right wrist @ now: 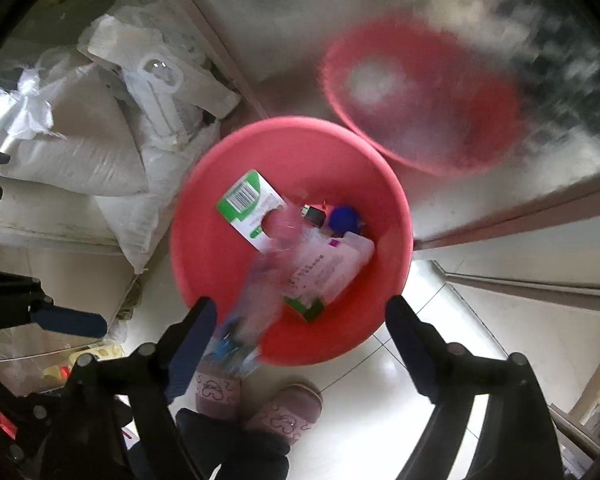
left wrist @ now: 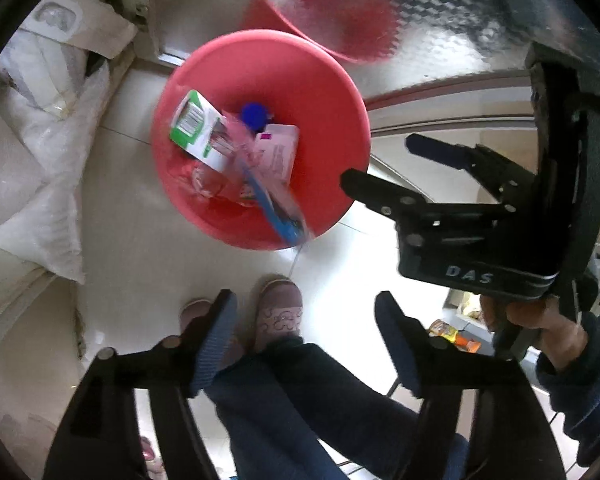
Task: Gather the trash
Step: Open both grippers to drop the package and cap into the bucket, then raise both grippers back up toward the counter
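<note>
A red basin [left wrist: 300, 72] [right wrist: 300, 152] stands on the pale tiled floor. In it lie a green and white card [left wrist: 192, 120] [right wrist: 248, 200], a blue cap [left wrist: 254, 114] [right wrist: 344, 216] and a pink and white packet [left wrist: 278, 148] [right wrist: 332, 268]. A clear wrapper with blue print [left wrist: 272, 196] [right wrist: 252, 292] shows blurred over the basin's near rim, close to one right finger, and no pad presses on it. My left gripper [left wrist: 306, 320] is open over the floor in front of the basin. My right gripper [right wrist: 300, 308] [left wrist: 376, 160] is open above the basin's near edge.
White sacks [left wrist: 40, 140] [right wrist: 80, 152] are piled left of the basin. Behind it a shiny metal panel [left wrist: 440, 40] [right wrist: 284, 20] mirrors the basin. A person's slippers [left wrist: 280, 312] [right wrist: 288, 408] and dark trouser legs stand just in front. Small orange packets [left wrist: 452, 332] lie on the floor.
</note>
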A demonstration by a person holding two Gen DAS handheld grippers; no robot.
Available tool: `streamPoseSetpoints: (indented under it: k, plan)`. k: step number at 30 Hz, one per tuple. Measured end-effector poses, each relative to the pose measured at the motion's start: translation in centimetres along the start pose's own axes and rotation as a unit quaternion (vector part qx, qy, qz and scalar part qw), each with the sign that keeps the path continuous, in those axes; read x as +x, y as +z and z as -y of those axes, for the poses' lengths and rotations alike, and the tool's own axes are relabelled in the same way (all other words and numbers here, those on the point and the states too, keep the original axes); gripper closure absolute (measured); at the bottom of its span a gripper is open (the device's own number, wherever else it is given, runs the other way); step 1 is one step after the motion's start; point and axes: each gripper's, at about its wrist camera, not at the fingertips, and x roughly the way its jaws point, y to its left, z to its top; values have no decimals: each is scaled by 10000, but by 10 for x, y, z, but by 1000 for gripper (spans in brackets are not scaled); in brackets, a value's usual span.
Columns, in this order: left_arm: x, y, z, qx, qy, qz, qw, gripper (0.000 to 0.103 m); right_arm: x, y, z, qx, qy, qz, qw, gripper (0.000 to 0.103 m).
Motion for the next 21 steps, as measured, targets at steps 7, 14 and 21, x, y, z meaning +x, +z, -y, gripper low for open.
streamPoseSetpoints:
  k: [7, 14, 21]
  plan:
    - [-56, -22, 21, 204, 430, 236, 9986, 13, -51, -1, -17, -67, -108, 197, 9997, 14]
    - [-153, -56, 56, 428, 1064, 813, 9901, 12, -126, -11, -35, 96, -290, 353, 9989, 3]
    - [-249, -97, 98, 453, 1600, 1392, 9762, 0, -221, -35, -63, 188, -260, 598, 9977, 1]
